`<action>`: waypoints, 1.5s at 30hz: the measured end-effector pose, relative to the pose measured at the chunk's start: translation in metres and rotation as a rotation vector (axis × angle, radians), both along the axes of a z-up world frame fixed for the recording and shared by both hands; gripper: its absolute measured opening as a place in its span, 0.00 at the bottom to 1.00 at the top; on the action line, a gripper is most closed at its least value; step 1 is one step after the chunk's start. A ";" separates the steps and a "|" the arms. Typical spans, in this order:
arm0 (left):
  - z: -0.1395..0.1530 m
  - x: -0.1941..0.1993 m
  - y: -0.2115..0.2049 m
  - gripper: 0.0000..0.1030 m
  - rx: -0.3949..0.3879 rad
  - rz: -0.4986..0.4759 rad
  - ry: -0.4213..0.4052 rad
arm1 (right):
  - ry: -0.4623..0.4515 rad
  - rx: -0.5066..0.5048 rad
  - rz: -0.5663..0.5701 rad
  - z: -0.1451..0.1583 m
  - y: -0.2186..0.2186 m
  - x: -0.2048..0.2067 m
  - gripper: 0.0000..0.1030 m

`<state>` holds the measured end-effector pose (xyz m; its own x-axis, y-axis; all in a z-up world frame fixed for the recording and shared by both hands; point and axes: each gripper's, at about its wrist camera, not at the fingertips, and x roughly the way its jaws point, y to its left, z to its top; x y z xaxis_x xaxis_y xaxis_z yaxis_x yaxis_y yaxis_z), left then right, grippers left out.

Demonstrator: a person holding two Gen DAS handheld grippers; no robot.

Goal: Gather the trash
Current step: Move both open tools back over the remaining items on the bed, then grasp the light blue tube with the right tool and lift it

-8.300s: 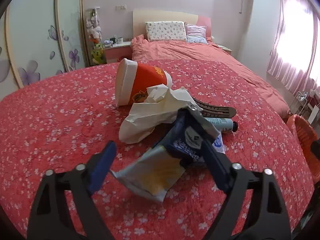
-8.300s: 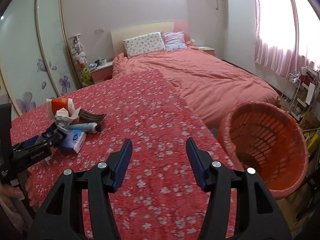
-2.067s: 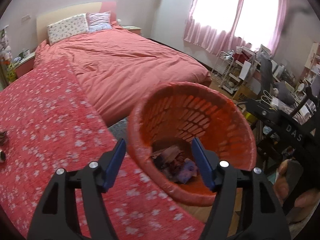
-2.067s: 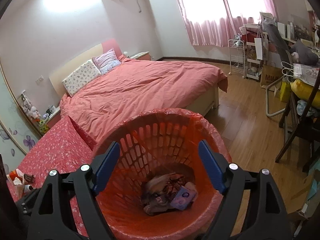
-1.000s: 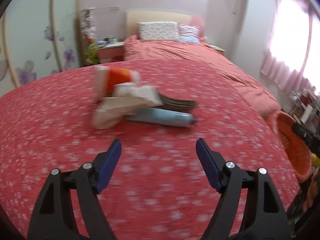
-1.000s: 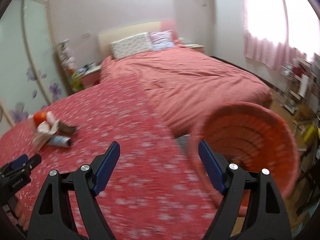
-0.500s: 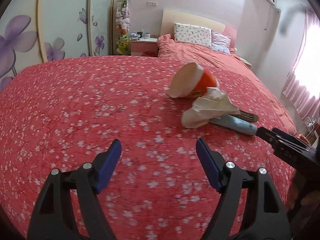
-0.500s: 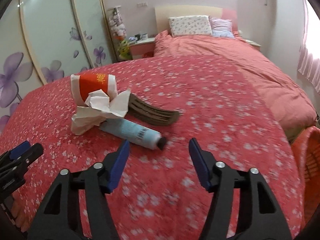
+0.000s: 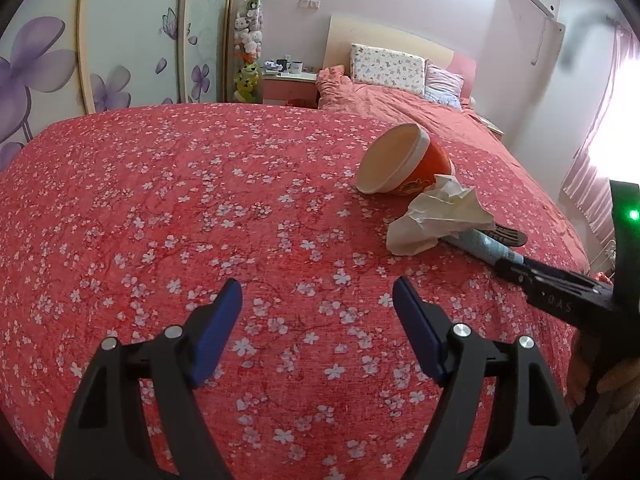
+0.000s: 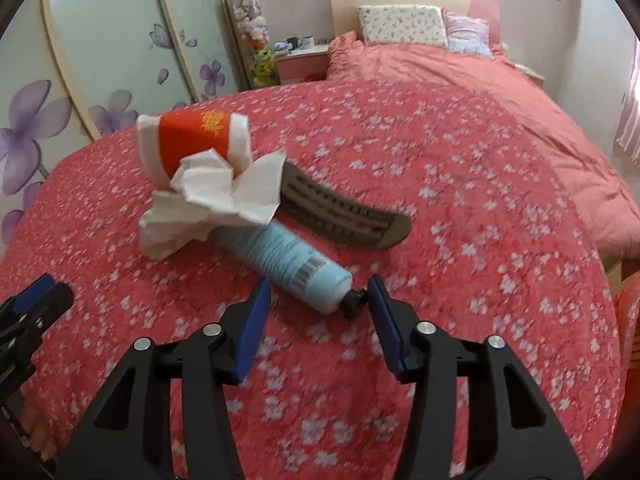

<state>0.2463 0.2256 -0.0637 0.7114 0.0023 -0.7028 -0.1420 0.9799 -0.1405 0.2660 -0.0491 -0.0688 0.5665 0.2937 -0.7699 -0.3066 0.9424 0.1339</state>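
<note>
Closing in on the blue tube point(image 10: 286, 264), the right claw point(image 10: 318, 300) has its jaws narrowing around the capped end, pads not yet pressing it. The left claw point(image 9: 316, 300) hangs wide open and empty over the flowered bedspread point(image 9: 160, 208). Four pieces are left to collect, lying in one heap: the tube, a crumpled tissue point(image 10: 216, 196), an orange cup point(image 10: 192, 144) on its side, and a brown comb point(image 10: 344, 216).
</note>
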 end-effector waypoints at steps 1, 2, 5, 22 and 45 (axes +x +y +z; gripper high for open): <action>0.000 0.000 0.000 0.74 -0.001 0.000 0.001 | 0.013 0.016 0.016 0.000 0.000 -0.004 0.46; 0.000 0.000 0.000 0.74 -0.003 0.000 0.001 | 0.026 0.031 0.030 -0.001 -0.002 -0.007 0.44; -0.001 -0.001 -0.001 0.74 -0.005 -0.003 0.002 | 0.048 0.074 0.060 -0.002 -0.003 -0.018 0.43; 0.000 0.001 -0.004 0.75 -0.002 0.005 0.004 | -0.040 -0.059 0.045 -0.005 0.028 0.002 0.43; 0.004 0.037 -0.067 0.75 -0.002 -0.112 -0.006 | -0.070 0.018 -0.061 0.008 -0.055 -0.053 0.27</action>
<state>0.2830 0.1591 -0.0595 0.7115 -0.0787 -0.6983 -0.0307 0.9893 -0.1427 0.2128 -0.1037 -0.0607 0.6364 0.2702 -0.7225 -0.2576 0.9573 0.1310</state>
